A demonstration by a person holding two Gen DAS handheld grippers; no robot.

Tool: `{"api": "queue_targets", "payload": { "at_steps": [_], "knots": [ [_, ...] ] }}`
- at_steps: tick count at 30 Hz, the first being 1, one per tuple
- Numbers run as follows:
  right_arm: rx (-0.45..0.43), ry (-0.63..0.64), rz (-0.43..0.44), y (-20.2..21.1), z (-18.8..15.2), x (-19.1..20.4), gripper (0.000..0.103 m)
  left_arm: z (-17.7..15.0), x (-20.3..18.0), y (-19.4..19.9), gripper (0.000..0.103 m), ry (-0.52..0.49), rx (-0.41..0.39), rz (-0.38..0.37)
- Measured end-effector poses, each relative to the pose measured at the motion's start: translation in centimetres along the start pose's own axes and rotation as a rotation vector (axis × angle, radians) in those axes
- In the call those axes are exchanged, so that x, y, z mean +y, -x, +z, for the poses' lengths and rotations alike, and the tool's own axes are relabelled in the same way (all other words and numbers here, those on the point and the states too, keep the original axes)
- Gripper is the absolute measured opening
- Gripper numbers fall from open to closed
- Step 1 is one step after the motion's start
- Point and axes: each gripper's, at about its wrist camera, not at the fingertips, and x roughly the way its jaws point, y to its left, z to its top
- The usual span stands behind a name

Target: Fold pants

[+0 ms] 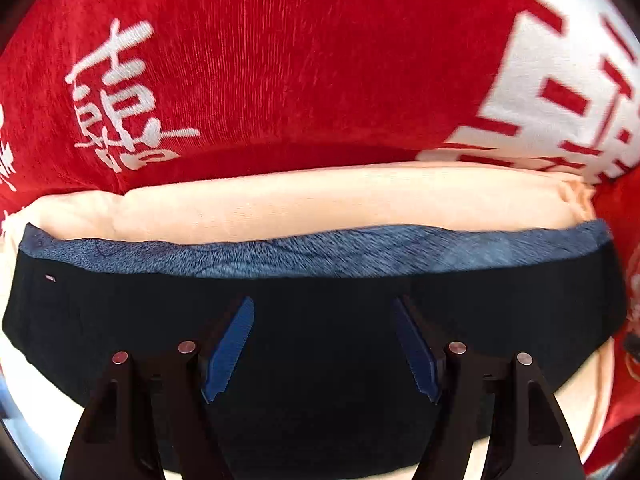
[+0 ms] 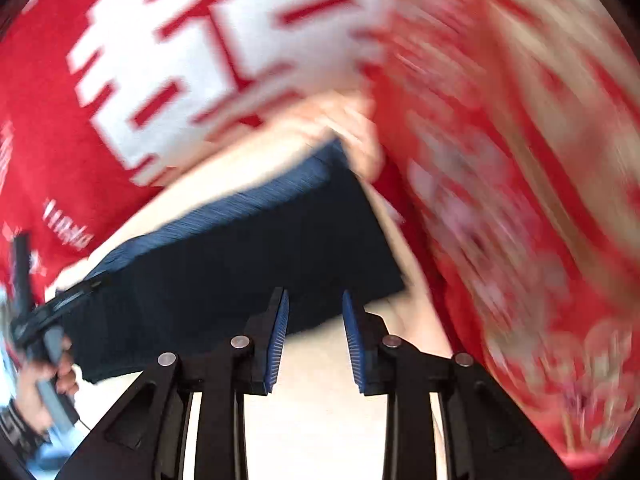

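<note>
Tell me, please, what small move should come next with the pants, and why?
Probably lower the left gripper and press the pants flat. They already lie as a folded dark rectangle on the peach cloth, and both grippers are open and hold nothing. The right gripper is near the corner, but that view is blurred, so I cannot be sure.

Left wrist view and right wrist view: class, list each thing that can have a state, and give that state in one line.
dark navy pants: folded into a flat rectangle, fleece lining showing along the far edge.
left gripper: open, empty, above the pants.
right gripper: open, empty, at the pants' near edge.
peach cloth: spread under the pants.
red blanket: spread beneath, white characters showing.
</note>
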Motion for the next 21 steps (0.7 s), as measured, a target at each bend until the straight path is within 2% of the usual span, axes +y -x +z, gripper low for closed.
{"api": "queue_targets", "payload": {
  "at_steps": [3, 6, 7, 8, 9, 13, 16, 17, 19, 21],
  "knots": [
    [0.001, 0.098, 0.019, -2.8, 3.0, 2.3, 0.031, 1.5, -0.8, -1.8, 0.073, 0.023, 0.005, -0.003],
    [0.069, 0.116, -0.078, -6.2, 3.6, 1.1, 0.029, 2.1, -2.2, -3.4, 0.073, -0.022, 0.003, 0.048],
    [0.081, 0.102, -0.092, -6.6, 3.1, -0.2, 0.017, 2.1, -1.9, -3.6, 0.078, -0.022, -0.004, 0.037],
    [0.067, 0.089, -0.076, -6.2, 2.8, -1.2, 0.002, 2.1, -1.2, -3.5, 0.079, -0.009, -0.004, 0.022],
    [0.063, 0.070, -0.096, -5.5, 2.4, -2.4, 0.000, 2.0, 0.1, -3.4, 0.080, 0.012, 0.009, 0.008],
    [0.077, -0.001, -0.089, -3.0, 1.1, -4.4, 0.000, 0.7, 5.6, -2.3, 0.079, 0.074, 0.050, 0.072],
    [0.119, -0.077, -0.060, -1.3, -0.1, -4.3, 0.010, -1.3, 9.4, -0.5, 0.079, 0.087, 0.094, 0.124],
    [0.132, -0.106, -0.023, -0.8, -0.7, -3.9, 0.015, -2.0, 10.5, 0.3, 0.079, 0.084, 0.094, 0.130],
    [0.167, -0.162, 0.103, 0.1, -2.9, -2.5, 0.023, -3.6, 12.7, 1.6, 0.079, 0.077, 0.096, 0.132],
    [0.214, -0.161, 0.197, -0.1, -4.9, 0.4, 0.029, -4.7, 14.8, 2.2, 0.079, 0.080, 0.108, 0.135]
  ]
}}
